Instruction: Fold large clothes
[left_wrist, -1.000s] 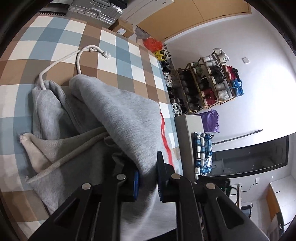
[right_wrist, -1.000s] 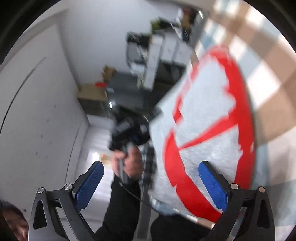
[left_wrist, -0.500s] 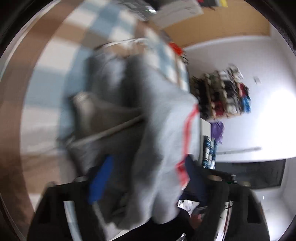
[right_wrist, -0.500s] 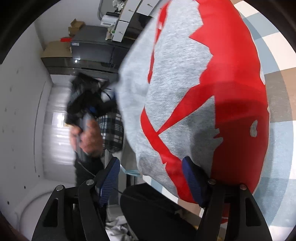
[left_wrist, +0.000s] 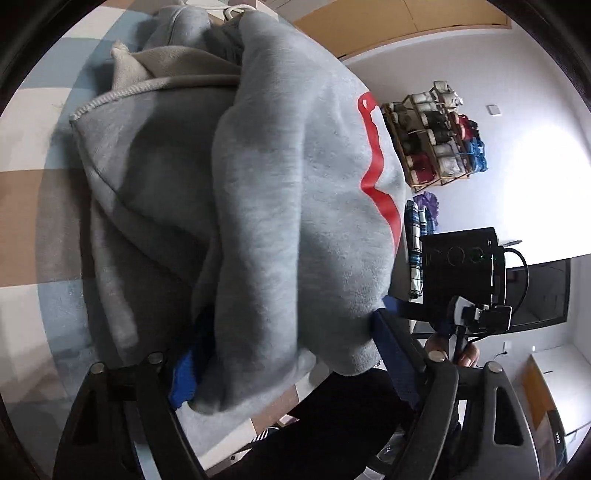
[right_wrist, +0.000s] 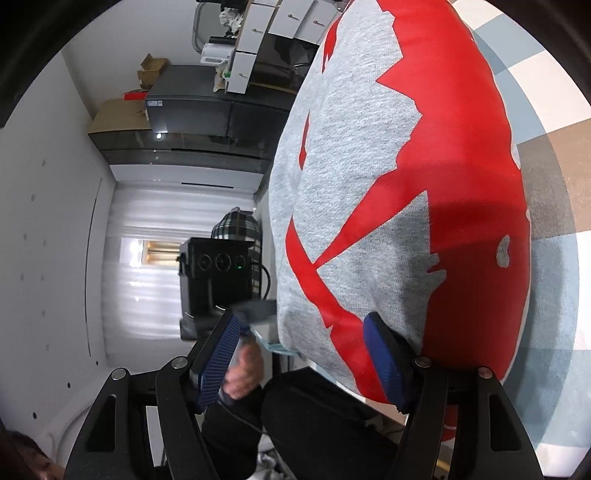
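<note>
A grey hoodie (left_wrist: 266, 192) with a red print lies bunched on the checked tabletop (left_wrist: 29, 206); its hood and drawstring are at the far end. My left gripper (left_wrist: 291, 354) is open, its blue pads wide apart with the hoodie's near fold lying between them. In the right wrist view the hoodie's red-printed side (right_wrist: 424, 184) fills the frame. My right gripper (right_wrist: 306, 350) is open; its right pad touches the fabric's near edge, its left pad is in free air.
The table edge runs close to both grippers. The other handheld gripper (left_wrist: 461, 273) shows to the right in the left view and its counterpart (right_wrist: 218, 273) shows left of the hoodie. A shoe rack (left_wrist: 436, 144) stands against the wall; dark cabinets (right_wrist: 192, 118) stand behind.
My left gripper was shut on the hoodie's fold and has opened, with the fabric now lying loose between its pads. My right gripper has moved in close to the hoodie's printed side.
</note>
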